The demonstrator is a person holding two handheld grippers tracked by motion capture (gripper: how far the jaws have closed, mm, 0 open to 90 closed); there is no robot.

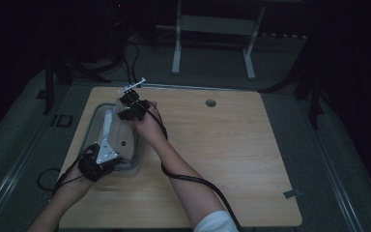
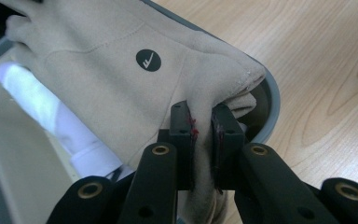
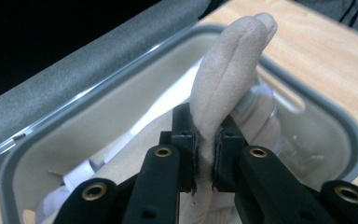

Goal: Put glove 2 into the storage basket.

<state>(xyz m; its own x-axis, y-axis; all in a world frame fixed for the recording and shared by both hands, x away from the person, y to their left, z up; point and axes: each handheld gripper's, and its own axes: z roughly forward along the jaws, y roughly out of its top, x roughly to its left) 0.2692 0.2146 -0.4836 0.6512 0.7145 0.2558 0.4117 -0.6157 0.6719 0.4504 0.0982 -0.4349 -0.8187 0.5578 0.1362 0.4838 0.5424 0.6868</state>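
**A:** Start close in. What has your left gripper (image 2: 201, 140) got?

**B:** Its jaws are pinched nearly together on a fold of the beige cloth (image 2: 116, 79). You can see the fabric bunched between the pads and trailing down past them. The cloth runs up and away from your jaws, with a round black logo (image 2: 148, 60) on it just beyond the grip.

**A:** And your right gripper (image 3: 207, 149)?

**B:** Same story — clamped tight on a narrow, rounded end of the same cloth, which stands up out of the jaws like a finger.

**A:** Where does the cloth sit overall?

**B:** Over and partly inside the grey-rimmed tub (image 3: 307, 100). In the high view you hold it stretched between your two grippers: left gripper (image 1: 107, 159) at the near end of the tub (image 1: 91, 126), right gripper (image 1: 131, 108) at the far end. Under the cloth, inside the tub, lies something white (image 2: 51, 112) — rolled or crumpled, I can't tell which.

**A:** And farther out?

**B:** The tub rests on the left part of the wooden table (image 1: 212, 154), near its left edge.
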